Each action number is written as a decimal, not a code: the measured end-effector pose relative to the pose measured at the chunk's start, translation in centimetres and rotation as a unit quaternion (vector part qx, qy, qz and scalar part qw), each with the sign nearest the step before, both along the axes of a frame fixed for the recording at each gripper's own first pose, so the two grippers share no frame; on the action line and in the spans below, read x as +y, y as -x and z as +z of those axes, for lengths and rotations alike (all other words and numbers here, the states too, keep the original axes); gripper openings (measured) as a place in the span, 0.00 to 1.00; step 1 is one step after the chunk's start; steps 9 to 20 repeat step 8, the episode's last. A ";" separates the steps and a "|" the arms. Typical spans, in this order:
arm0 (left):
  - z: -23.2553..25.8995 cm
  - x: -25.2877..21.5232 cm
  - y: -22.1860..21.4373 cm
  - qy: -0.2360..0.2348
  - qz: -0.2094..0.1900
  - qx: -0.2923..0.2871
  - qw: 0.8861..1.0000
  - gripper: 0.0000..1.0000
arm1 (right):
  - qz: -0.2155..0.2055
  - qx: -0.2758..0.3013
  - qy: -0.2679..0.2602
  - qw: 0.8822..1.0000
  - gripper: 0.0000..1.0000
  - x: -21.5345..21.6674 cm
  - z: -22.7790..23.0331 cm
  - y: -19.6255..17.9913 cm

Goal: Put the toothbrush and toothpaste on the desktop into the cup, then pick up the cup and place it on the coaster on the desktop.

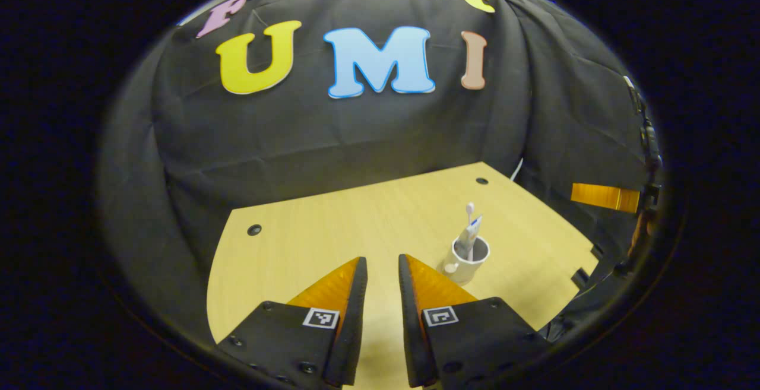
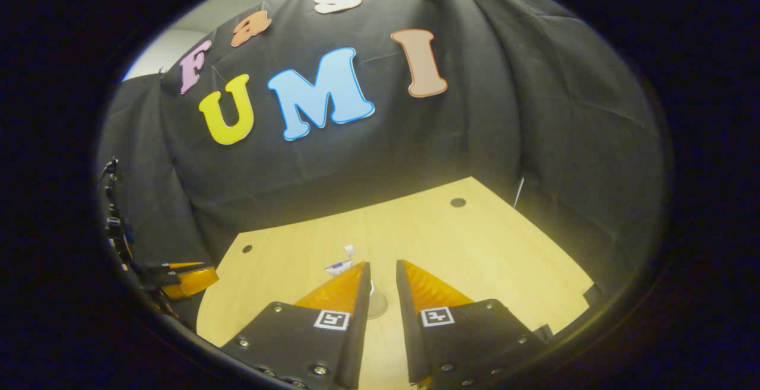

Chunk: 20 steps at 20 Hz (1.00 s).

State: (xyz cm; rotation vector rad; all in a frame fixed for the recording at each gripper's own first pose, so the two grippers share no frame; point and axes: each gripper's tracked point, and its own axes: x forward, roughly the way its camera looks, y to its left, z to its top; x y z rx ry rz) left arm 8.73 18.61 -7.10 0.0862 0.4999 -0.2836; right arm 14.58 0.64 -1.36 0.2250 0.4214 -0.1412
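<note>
Tongs on the left (image 1: 383,271) hang parted and empty over the pale wooden table (image 1: 309,235), with the white ceramic cup (image 1: 466,259) holding the toothbrush (image 1: 469,215) and toothpaste tube (image 1: 473,228) upright just to their right, while the right tongs (image 2: 383,277), likewise parted, straddle it partly hidden.

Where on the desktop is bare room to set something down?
Bare wood runs from the cup, holding toothbrush and toothpaste, leftward to the left rear hole. More lies behind, toward the right rear hole. Crowded only around the cup.
</note>
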 end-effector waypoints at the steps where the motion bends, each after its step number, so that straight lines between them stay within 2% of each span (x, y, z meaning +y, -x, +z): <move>1: 0.2 -1.1 -0.3 0.013 0.006 -0.014 1.000 0.39 | 0.002 -0.009 0.009 1.000 0.29 0.0 1.2 -0.7; 3: 1.9 -1.7 -0.2 0.025 0.017 -0.043 0.999 0.39 | 0.006 -0.032 0.021 0.999 0.29 0.1 3.1 -1.7; 8: 5.9 -0.5 1.0 0.004 0.041 -0.102 0.994 0.39 | 0.024 -0.064 0.026 0.997 0.29 1.4 4.5 -2.7; 20: 5.9 -0.5 1.0 0.004 0.041 -0.102 0.994 0.39 | 0.024 -0.064 0.026 0.997 0.29 1.4 4.5 -2.7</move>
